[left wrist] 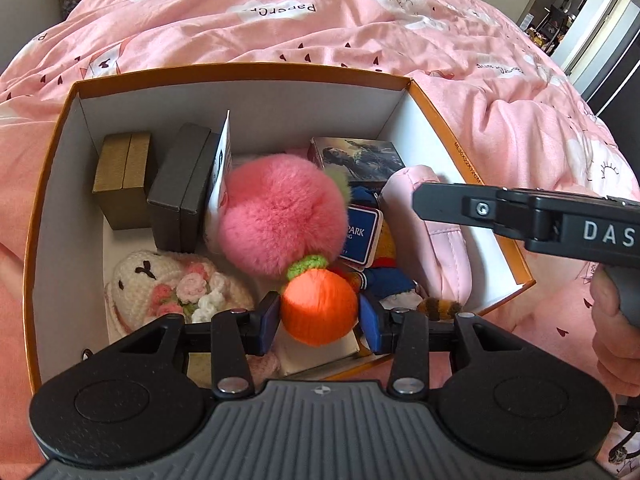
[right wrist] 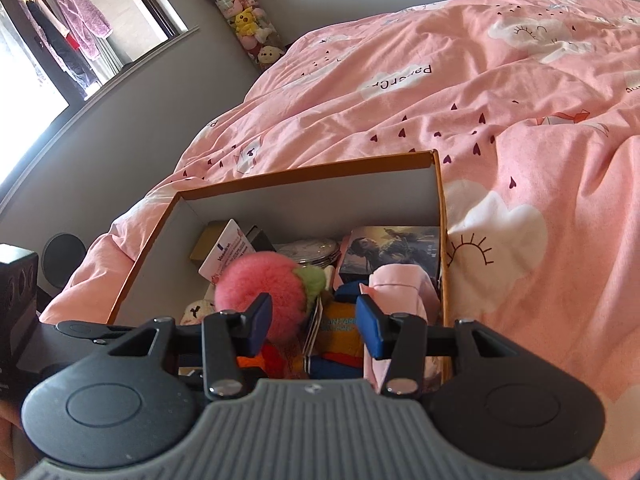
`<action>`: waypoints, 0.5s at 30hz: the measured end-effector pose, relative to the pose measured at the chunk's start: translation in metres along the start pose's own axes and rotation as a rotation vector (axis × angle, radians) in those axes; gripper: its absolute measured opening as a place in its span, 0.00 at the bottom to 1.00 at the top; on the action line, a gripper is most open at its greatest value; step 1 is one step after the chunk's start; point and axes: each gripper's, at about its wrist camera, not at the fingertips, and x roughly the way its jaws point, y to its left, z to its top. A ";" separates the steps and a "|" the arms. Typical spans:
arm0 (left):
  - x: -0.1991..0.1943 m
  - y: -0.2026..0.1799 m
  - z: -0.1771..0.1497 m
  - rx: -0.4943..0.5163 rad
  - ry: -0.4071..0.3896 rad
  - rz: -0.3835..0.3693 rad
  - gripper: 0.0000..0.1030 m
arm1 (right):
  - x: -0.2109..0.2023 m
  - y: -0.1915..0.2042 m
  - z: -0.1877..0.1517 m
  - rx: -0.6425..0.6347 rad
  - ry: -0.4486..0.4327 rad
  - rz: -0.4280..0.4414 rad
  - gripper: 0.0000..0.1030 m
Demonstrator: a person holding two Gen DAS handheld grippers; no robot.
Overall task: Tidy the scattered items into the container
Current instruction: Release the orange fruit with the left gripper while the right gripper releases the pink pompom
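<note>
the left gripper (left wrist: 319,320) hangs over the near end of the orange-rimmed cardboard box (left wrist: 240,70), and the orange ball (left wrist: 319,307) sits between its 2 blue pads. the left pad looks to be against the ball and the right pad is at best just beside it, so the jaws seem to be loosening or barely holding; i cannot tell for sure. the ball is wound in smooth glossy thread, with a green crocheted collar that joins it to a big pink fur pompom (left wrist: 282,216). the pompom hangs forward and lies over the things already packed, likely because the charm is held by its firmer, rounder end.

the right gripper (right wrist: 314,326) hovers above the right side of the box with its jaws apart and nothing between them. it seems to be waiting.

inside, the rigid pieces stand on edge along the far left wall: a gold box (left wrist: 122,184), a dark grey box (left wrist: 180,194) and a white card (left wrist: 222,168). that saves floor room. the soft things fill the rest: a cream crocheted bunny (left wrist: 160,284) with knitted roses, a pink padded pouch (left wrist: 436,240) and a blue-and-yellow plush (left wrist: 384,272). the box rests on a rumpled pink duvet (left wrist: 360,20).
</note>
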 end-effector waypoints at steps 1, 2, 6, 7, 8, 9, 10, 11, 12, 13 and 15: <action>-0.001 0.000 0.000 -0.003 -0.004 -0.001 0.48 | -0.001 0.000 -0.001 0.002 -0.001 -0.001 0.49; -0.003 0.000 -0.001 -0.004 -0.006 -0.003 0.49 | -0.003 -0.001 -0.002 0.002 -0.003 -0.003 0.49; -0.013 -0.003 -0.005 0.001 -0.039 0.013 0.51 | -0.010 0.001 -0.007 -0.008 -0.007 -0.009 0.49; -0.017 -0.004 -0.006 0.005 -0.054 0.022 0.51 | -0.012 0.002 -0.008 -0.013 -0.010 -0.014 0.49; -0.021 -0.005 -0.007 0.007 -0.072 0.031 0.51 | -0.014 0.004 -0.009 -0.020 -0.014 -0.021 0.49; -0.026 -0.006 -0.008 0.009 -0.090 0.039 0.51 | -0.016 0.005 -0.010 -0.028 -0.019 -0.028 0.49; -0.032 -0.008 -0.008 0.011 -0.113 0.048 0.51 | -0.019 0.007 -0.011 -0.036 -0.026 -0.035 0.49; -0.037 -0.009 -0.009 0.011 -0.137 0.058 0.52 | -0.022 0.010 -0.013 -0.045 -0.033 -0.044 0.49; -0.043 -0.010 -0.010 0.010 -0.162 0.070 0.53 | -0.025 0.013 -0.014 -0.054 -0.040 -0.054 0.49; -0.049 -0.010 -0.011 0.009 -0.186 0.082 0.53 | -0.027 0.016 -0.015 -0.064 -0.048 -0.065 0.49; -0.058 -0.010 -0.014 -0.001 -0.233 0.111 0.57 | -0.033 0.024 -0.019 -0.084 -0.062 -0.090 0.49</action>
